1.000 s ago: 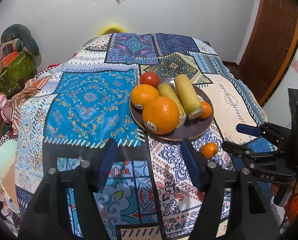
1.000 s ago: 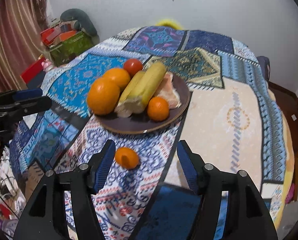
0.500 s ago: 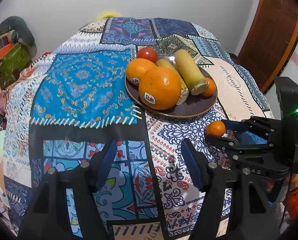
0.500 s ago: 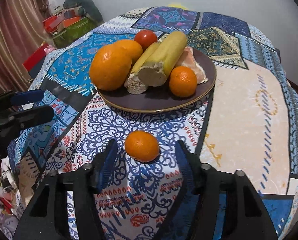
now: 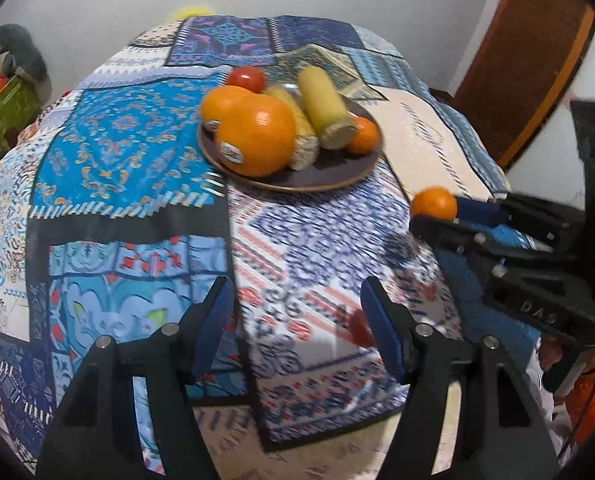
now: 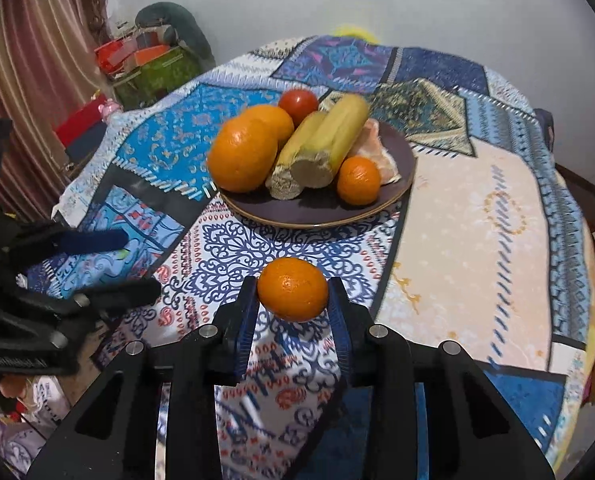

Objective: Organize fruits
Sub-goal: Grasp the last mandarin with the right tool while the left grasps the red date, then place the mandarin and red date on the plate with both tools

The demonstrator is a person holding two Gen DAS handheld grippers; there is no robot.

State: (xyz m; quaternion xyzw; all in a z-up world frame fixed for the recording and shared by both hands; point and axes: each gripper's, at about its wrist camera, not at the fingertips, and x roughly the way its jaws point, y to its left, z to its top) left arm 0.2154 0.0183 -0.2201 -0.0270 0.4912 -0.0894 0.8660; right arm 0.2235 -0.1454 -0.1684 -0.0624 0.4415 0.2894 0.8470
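A dark plate (image 6: pixel 329 216) on the patterned tablecloth holds two large oranges (image 6: pixel 242 155), a tomato (image 6: pixel 298 105), two yellow corn cobs (image 6: pixel 329 140), a small mandarin (image 6: pixel 358 181) and a pale peeled piece. My right gripper (image 6: pixel 292 300) is shut on a second small mandarin (image 6: pixel 292 289), held just above the cloth in front of the plate. It also shows in the left wrist view (image 5: pixel 434 202), right of the plate (image 5: pixel 317 178). My left gripper (image 5: pixel 297 312) is open and empty over the cloth, nearer than the plate.
The round table (image 5: pixel 97 184) drops away at its edges. Boxes and a grey cushion (image 6: pixel 169 28) stand at the far left by a curtain. A brown door (image 5: pixel 537 48) is at the right.
My right gripper moved forward around the loose mandarin, shut on it and lifted it slightly. My left gripper drew back a little, still open.
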